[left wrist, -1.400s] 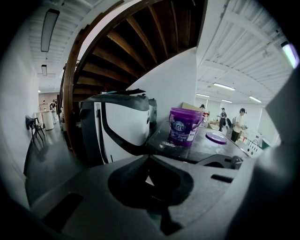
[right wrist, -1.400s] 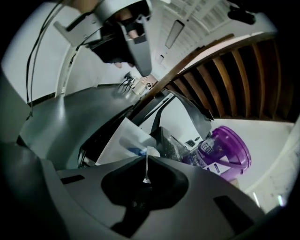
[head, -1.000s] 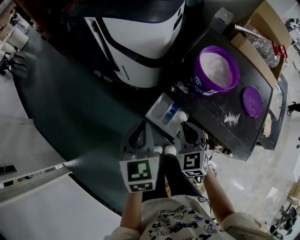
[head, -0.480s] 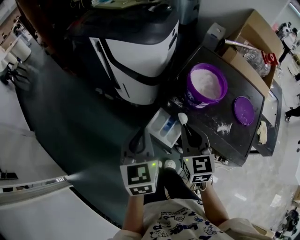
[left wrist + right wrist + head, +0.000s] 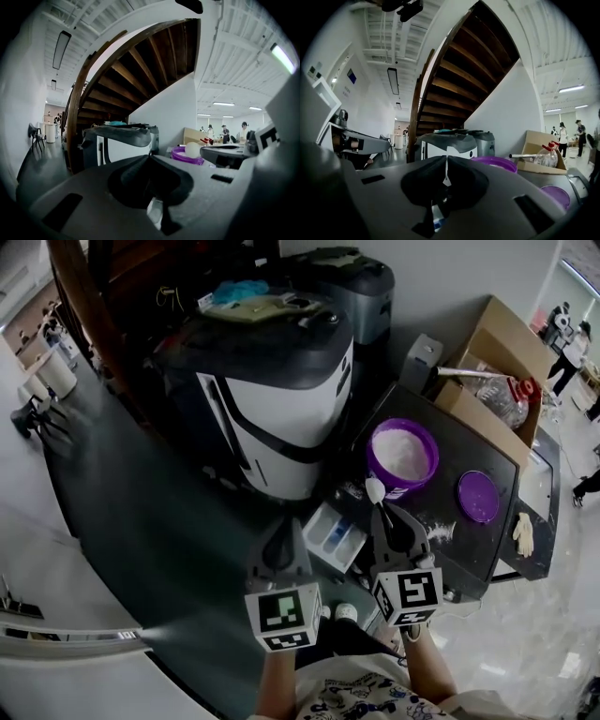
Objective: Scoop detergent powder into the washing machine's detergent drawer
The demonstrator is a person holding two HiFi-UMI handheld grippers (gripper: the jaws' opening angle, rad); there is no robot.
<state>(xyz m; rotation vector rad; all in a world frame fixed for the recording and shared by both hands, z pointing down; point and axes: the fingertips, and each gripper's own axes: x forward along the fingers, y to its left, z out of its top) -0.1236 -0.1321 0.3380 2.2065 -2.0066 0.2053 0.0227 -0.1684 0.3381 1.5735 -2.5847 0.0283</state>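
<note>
So the right gripper (image 5: 382, 514) has its fingers clamped on the handle of a small white plastic scoop (image 5: 375, 489). In the right gripper view you just see a thin white sliver pinched between them. The scoop's bowl is up in the air, just beside the near rim of the round purple plastic tub (image 5: 403, 454). That tub is open and pretty full of white powder, and it sits on the dark surface (image 5: 473, 451) with its flat purple lid (image 5: 478, 496) lying a bit apart to the right.

The left gripper (image 5: 284, 524) isn't doing anything. Its fingers are together with nothing in them, and it hangs out to the left of the drawer.

The white detergent drawer (image 5: 335, 535) with its blue insert is pulled open. It's below and left of the scoop, sticking out near the front of the white-and-dark washing machine (image 5: 281, 418).

Progress, as far as I can judge:
- **Done:** the tub lid is off, the drawer is open and the scoop is in hand.
- **Can't tell:** whether the scoop is loaded. From the left gripper view the bowl reads as a white rounded blob, which could be heaped powder or just the plastic. I also can't tell if any powder is sitting in the drawer compartments.
- **Messy bit:** there's some spilled powder (image 5: 437, 526) on the surface near the lid.

The scoop sits between tub and drawer but closer to the tub. I'd say the actual powder-into-drawer part is what's left to confirm.
</note>
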